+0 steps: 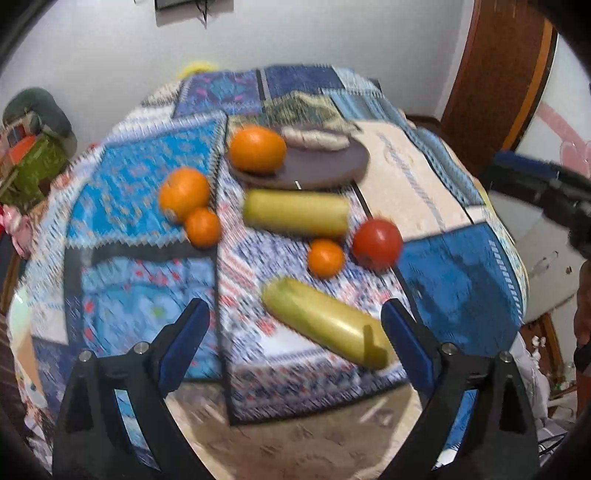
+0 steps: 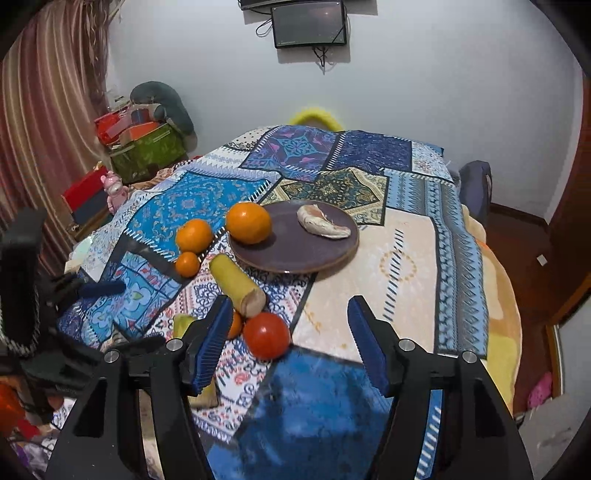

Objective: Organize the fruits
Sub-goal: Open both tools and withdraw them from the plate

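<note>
A dark round plate holds a big orange and a pale peeled piece. On the cloth lie two more oranges, a small orange, a red tomato, and two yellow-green cut pieces. My left gripper is open above the table, its jaws either side of the near yellow piece. My right gripper is open and empty, just above the tomato. The right gripper also shows in the left wrist view.
The table is covered by a blue patchwork cloth. Boxes and a green bin stand at the far left by a curtain. A wooden door is on the right. A screen hangs on the wall.
</note>
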Available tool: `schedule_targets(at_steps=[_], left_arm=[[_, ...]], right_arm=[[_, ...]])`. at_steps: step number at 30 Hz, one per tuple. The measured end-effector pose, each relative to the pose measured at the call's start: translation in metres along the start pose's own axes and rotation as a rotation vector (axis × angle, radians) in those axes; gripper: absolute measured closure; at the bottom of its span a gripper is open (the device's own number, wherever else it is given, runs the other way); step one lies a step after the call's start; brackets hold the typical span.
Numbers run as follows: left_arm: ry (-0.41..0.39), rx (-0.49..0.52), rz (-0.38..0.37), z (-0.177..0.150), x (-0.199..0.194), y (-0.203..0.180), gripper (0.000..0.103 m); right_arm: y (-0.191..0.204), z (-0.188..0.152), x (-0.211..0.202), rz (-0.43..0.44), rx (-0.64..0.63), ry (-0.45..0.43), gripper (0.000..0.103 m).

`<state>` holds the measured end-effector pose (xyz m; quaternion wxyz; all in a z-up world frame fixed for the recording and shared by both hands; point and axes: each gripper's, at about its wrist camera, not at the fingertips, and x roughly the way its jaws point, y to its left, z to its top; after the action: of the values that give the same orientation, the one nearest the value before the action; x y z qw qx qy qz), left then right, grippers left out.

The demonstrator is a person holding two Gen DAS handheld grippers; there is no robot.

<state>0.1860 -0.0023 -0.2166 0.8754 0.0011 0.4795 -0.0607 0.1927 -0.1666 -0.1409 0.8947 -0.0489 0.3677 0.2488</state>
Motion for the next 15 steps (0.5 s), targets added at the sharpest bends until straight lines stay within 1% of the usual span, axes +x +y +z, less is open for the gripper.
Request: schedule_targets(at_steps=[3,10,13,15], left_arm=[[0.047,0.012,-0.019,-0.013,0.008,-0.012,0.008],[0.077,0.059,-0.036,-0.027,0.013,-0.033,0.008],[0.108,0.074,-0.011,-0.029,0.027,-0.034,0.008],[0.082,0.074,0.017,-0.029,0.029,-0.029,0.008]], right_arm=[[-0.001,-0.006,-0.007,-0.004,0.009,-0.003,0.041],[0.0,-0.016,-0.014,-0.009,0.008,0.0,0.04],[-0.001,-0.018,-0.011,-0.005,0.015,0.011,0.04],[0.0,-0.02,-0.008,0.003,0.02,0.022,0.04]])
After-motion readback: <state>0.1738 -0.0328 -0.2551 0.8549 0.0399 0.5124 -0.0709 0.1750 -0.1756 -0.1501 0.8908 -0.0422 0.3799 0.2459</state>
